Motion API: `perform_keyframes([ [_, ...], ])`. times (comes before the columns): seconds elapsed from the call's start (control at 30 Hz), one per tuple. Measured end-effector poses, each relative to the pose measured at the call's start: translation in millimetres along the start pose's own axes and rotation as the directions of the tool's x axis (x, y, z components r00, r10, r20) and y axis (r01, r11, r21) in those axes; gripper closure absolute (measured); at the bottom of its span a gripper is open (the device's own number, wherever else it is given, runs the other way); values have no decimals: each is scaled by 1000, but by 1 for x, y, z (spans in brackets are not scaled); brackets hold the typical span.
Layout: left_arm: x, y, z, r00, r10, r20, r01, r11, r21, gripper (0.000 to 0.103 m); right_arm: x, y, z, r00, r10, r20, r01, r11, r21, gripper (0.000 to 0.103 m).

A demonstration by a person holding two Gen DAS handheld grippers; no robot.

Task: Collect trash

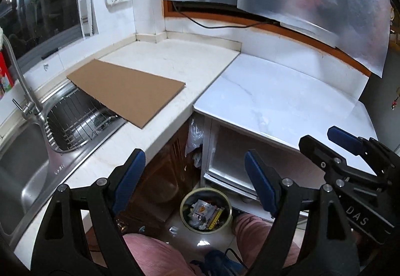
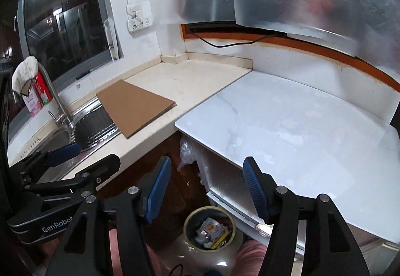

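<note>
A small round trash bin (image 1: 206, 209) stands on the floor below the counter corner, holding several wrappers; it also shows in the right wrist view (image 2: 209, 228). My left gripper (image 1: 195, 176) is open and empty, held above the bin in front of the counter edge. My right gripper (image 2: 207, 188) is open and empty, also above the bin. Each gripper shows in the other's view: the right one (image 1: 322, 141) at the right, the left one (image 2: 82, 153) at the left. A flat cardboard sheet (image 1: 127, 91) lies on the beige counter, partly over the sink rack.
A steel sink (image 1: 22, 171) with tap (image 1: 22, 91) and wire rack (image 1: 75, 121) sits at the left. A white marble-look table (image 2: 300, 131) adjoins the beige counter (image 2: 190, 81). A clear plastic bag (image 1: 195, 136) hangs under the counter. My pink-clad knees (image 1: 155, 256) are below.
</note>
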State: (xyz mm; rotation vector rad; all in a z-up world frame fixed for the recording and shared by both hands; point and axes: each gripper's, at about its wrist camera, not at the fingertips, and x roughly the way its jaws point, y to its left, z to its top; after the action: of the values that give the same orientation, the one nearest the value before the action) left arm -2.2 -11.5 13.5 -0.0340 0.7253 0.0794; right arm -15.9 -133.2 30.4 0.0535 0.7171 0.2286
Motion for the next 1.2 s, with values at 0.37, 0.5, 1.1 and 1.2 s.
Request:
perform_keyframes([
  [0.37, -4, -4, 6, 1000, 17, 11, -17, 1000, 5, 24, -3, 1, 5, 1000, -15, 21, 15, 1000, 6, 42],
  [0.5, -4, -6, 7, 1000, 18, 10, -18, 1000, 6, 24, -3, -2, 4, 1000, -22, 21, 22, 1000, 11, 42],
  [1.1, -12, -8, 10, 999, 25, 39, -26, 999, 25, 24, -13, -9, 7, 998, -30, 57, 29, 999, 19, 42],
  [1.2, -12, -7, 10, 999, 22, 39, -23, 999, 23, 24, -14, -10, 7, 998, -28, 61, 27, 1000, 16, 42],
])
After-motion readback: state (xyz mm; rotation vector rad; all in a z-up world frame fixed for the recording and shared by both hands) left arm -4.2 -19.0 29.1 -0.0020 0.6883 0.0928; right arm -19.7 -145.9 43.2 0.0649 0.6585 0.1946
